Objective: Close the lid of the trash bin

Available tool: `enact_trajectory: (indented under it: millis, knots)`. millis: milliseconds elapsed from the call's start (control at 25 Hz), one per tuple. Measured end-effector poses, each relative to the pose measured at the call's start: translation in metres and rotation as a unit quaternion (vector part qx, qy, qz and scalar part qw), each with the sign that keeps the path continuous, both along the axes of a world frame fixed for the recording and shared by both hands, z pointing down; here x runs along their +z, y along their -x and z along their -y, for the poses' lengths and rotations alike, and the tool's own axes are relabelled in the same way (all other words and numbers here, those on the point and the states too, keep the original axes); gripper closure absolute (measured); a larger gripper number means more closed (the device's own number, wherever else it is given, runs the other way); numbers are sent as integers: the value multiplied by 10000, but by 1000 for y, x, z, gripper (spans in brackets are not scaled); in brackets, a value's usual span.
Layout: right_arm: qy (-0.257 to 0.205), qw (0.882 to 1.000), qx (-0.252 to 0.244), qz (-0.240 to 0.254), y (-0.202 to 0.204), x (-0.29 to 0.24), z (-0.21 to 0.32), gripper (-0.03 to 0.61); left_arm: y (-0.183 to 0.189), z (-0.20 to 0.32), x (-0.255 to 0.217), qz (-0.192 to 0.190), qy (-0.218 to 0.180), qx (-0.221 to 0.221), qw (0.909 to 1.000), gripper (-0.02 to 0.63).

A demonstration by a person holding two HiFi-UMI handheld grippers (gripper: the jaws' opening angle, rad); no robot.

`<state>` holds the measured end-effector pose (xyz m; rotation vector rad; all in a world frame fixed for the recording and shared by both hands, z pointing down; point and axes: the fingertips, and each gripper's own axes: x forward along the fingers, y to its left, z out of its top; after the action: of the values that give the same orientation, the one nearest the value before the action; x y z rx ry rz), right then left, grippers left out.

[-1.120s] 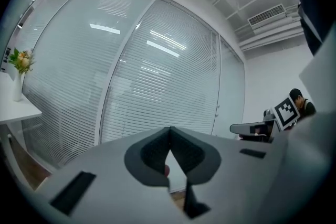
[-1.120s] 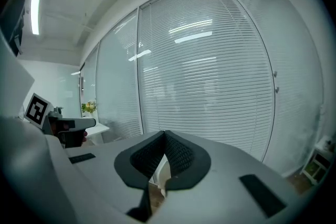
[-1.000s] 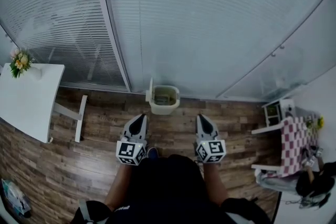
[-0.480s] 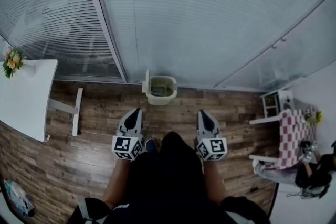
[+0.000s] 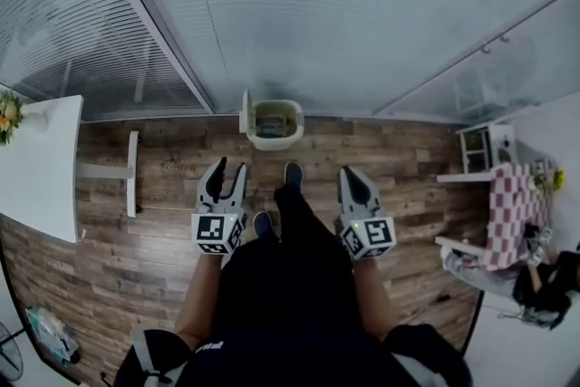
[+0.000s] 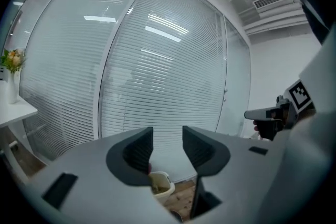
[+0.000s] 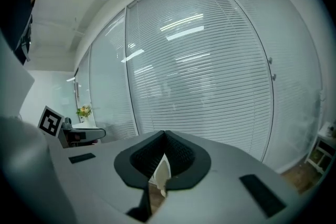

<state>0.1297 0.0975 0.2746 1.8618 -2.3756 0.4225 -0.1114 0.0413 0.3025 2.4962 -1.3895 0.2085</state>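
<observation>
A cream trash bin stands on the wood floor against the glass wall, its lid upright at its left side. My left gripper hovers short of the bin, to its left; its jaws are opening and nothing is between them. In the left gripper view the bin shows low under the parted jaws of the left gripper. My right gripper is short of the bin on its right, shut and holding nothing. In the right gripper view the right gripper has its tips together and the bin's lid peeks below them.
A glass wall with blinds runs behind the bin. At the left are a white table and a white bench. On the right stand a small shelf and a checkered-cloth table. The person's foot is between the grippers.
The view has closed in on the bin. The left gripper's jaws have gone from shut to parted. A foot has stepped forward between the grippers.
</observation>
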Motion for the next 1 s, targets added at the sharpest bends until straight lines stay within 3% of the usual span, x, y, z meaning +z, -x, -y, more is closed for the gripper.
enact_trajectory:
  millis: [280, 440, 600, 880, 1000]
  knots:
    - [-142, 9997, -183, 60, -29, 8, 38, 575, -24, 32, 15, 187, 10, -126, 9997, 434]
    - [-182, 9988, -305, -342, -36, 24, 57, 575, -23, 50, 26, 259, -28, -284, 9993, 426]
    - [-59, 9966, -541, -618, -21, 47, 74, 575, -16, 65, 58, 380, 184, -381, 9984, 426]
    - [-87, 9957, -833, -393, 2, 83, 88, 575, -4, 90, 126, 425, 511, -589, 9960, 426]
    - [111, 9965, -795, -232, 17, 106, 91, 575, 0, 100, 152, 478, 595, -593, 9953, 426]
